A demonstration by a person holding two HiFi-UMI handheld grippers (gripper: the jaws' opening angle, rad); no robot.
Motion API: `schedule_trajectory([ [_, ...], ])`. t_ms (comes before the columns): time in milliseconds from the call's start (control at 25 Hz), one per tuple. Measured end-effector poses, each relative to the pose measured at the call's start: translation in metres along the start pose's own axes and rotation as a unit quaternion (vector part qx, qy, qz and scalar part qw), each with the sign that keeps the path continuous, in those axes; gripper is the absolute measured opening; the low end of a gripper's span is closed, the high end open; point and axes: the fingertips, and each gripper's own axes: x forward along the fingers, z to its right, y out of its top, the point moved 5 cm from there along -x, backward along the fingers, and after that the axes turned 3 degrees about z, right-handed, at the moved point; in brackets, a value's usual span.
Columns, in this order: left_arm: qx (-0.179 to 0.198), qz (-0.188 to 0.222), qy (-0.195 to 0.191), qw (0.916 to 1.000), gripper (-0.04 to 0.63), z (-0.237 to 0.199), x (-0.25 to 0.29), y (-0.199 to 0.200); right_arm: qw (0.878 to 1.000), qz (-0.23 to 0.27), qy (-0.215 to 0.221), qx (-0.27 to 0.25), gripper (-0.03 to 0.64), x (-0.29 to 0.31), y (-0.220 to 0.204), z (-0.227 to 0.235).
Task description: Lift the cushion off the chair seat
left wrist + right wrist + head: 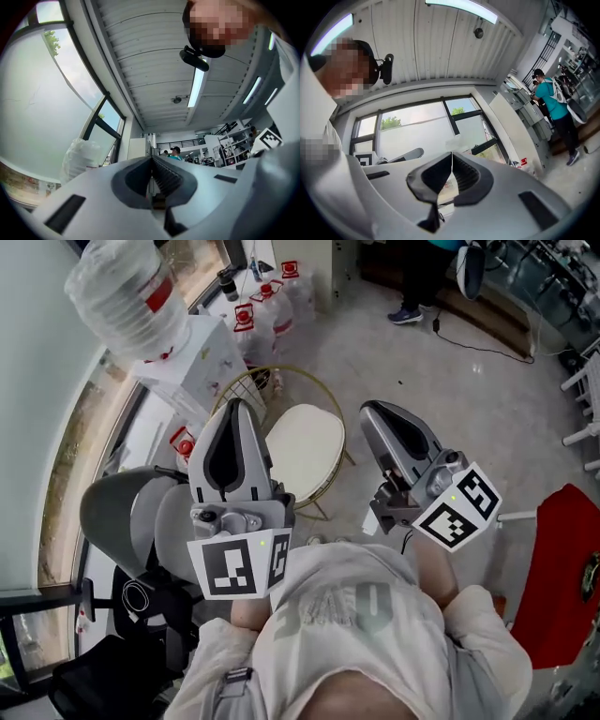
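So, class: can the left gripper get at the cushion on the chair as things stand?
Probably yes: nothing covers the cushion, but the left gripper is shut and raised off it.

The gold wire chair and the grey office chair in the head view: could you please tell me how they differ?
The gold wire chair has a thin open metal frame; the grey office chair has a solid, rounded grey shell. The gold wire chair carries a round cream cushion on its seat; no loose cushion shows on the grey office chair. Both stand near the window.
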Motion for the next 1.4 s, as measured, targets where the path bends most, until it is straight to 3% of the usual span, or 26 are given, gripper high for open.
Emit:
schedule_trajectory([
  [320, 0.007, 0.009, -0.035, 0.9993, 0.012, 0.002, 0.013, 0.014, 0.999, 0.030, -0.025, 0.028, 0.017, -0.008, 0.014, 0.003],
  [840, -0.013, -0.020, -0.036, 0.9991, 0.012, -0.013, 0.016, -0.004, 0.994, 0.034, -0.041, 0.092, 0.017, 0.008, -0.001, 0.025],
  [1160, -0.031, -0.077, -0.035, 0.9959, 0.012, -0.018, 0.025, -0.056, 0.989, 0.017, -0.075, 0.123, 0.017, 0.021, -0.034, 0.069],
  [1280, -0.031, -0.110, -0.035, 0.9929, 0.012, -0.021, 0.020, -0.094, 0.986, 0.003, -0.098, 0.133, 0.018, 0.013, -0.071, 0.092],
  [1400, -0.026, -0.148, -0.027, 0.9883, 0.012, -0.028, 0.010, -0.140, 0.979, -0.037, -0.092, 0.176, 0.020, 0.011, -0.130, 0.120],
])
